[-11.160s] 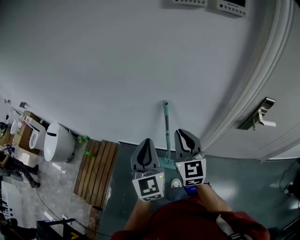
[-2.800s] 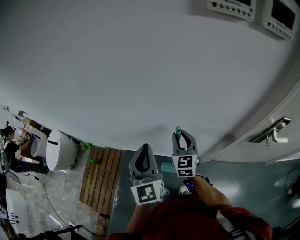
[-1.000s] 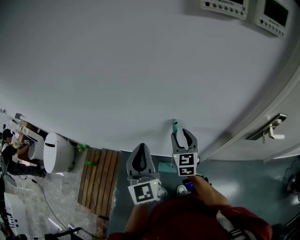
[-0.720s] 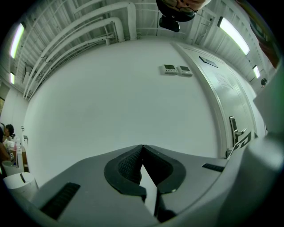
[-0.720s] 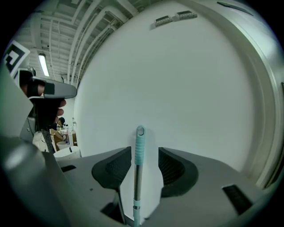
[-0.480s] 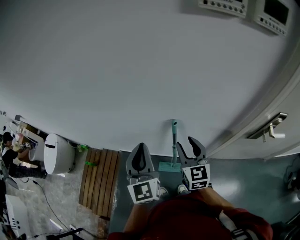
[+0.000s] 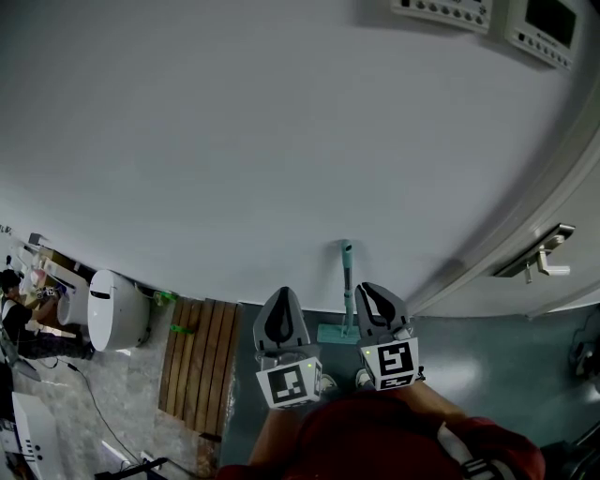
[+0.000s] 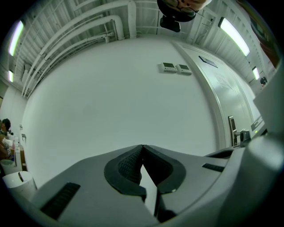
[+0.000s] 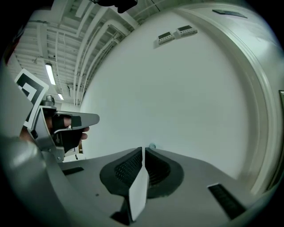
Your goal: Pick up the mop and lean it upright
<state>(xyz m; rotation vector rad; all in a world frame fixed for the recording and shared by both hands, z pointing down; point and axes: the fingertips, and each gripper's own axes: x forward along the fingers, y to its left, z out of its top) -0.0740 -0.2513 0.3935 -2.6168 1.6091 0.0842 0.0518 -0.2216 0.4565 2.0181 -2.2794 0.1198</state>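
The mop stands upright against the white wall; its teal handle [image 7: 348,281] rises from the flat teal head [image 7: 333,334] on the floor. My right gripper [image 7: 368,290] sits just right of the handle and does not touch it. Its jaws have just been closing and stand shut with nothing between them. In the right gripper view only the handle's top [image 9: 152,146] peeks over the right gripper [image 9: 143,149]. My left gripper [image 7: 281,293] is to the left of the mop, shut and empty. The left gripper view shows the left gripper [image 8: 142,145] facing bare wall.
A white door with a metal handle [image 7: 541,260] lies to the right. A slatted wooden board [image 7: 199,361] and a white round bin [image 7: 117,307] lie to the left. Wall panels [image 7: 441,11] hang high. A person [image 7: 14,311] is at the far left.
My right gripper has drawn back from the mop handle to its right side, and its open jaws have shut. The mop stays leaning on the wall. The left gripper has not moved.
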